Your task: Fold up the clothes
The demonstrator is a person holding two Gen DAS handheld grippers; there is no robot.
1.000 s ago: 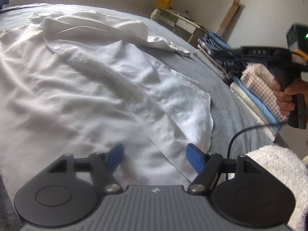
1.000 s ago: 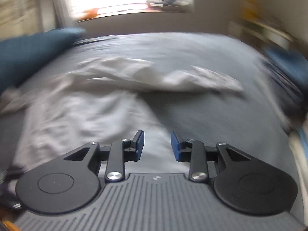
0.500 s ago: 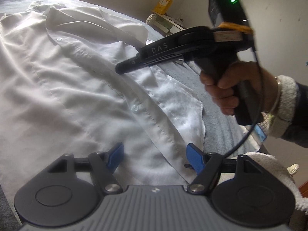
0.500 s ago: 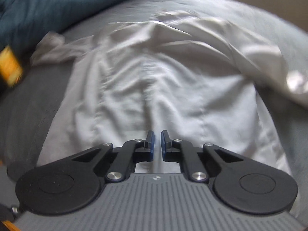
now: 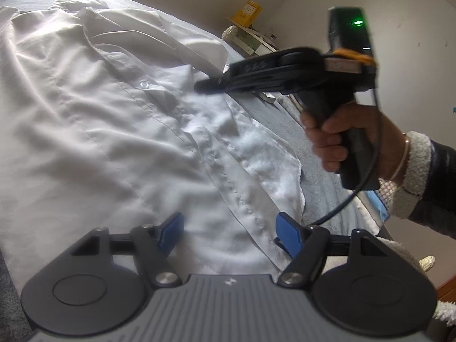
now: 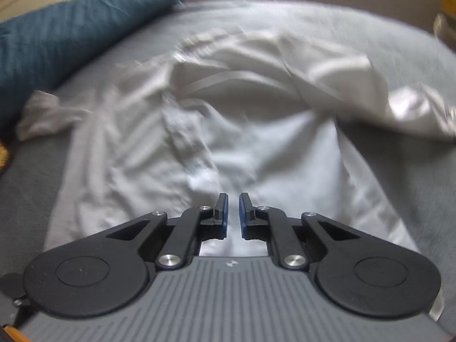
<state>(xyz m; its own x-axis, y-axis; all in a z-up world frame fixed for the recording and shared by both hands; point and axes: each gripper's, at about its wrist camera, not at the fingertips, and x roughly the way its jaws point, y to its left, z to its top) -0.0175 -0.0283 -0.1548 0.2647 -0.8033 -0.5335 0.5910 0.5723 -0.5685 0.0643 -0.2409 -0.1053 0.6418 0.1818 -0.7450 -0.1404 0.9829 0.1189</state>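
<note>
My left gripper (image 5: pixel 229 232) hangs wide open over the near hem of the white shirt (image 5: pixel 114 119), spread flat on the grey bed (image 6: pixel 413 171). Farther in, my right gripper (image 6: pixel 233 213), jaws just drawn nearly together and holding nothing, hovers above the shirt's button placket.

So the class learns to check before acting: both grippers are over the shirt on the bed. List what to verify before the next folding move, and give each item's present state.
1. Shirt lies on the bed, front up: ok.
2. Shirt smooth enough to fold: not ok, it is wrinkled.
3. Left gripper jaws open over the shirt's lower edge, nothing pinched: ok.
4. Right gripper holds cloth: not ok. Its jaws have just been closing and are almost shut, with no cloth seen between them.
5. Right gripper's tip touches the shirt: cannot tell.
</note>
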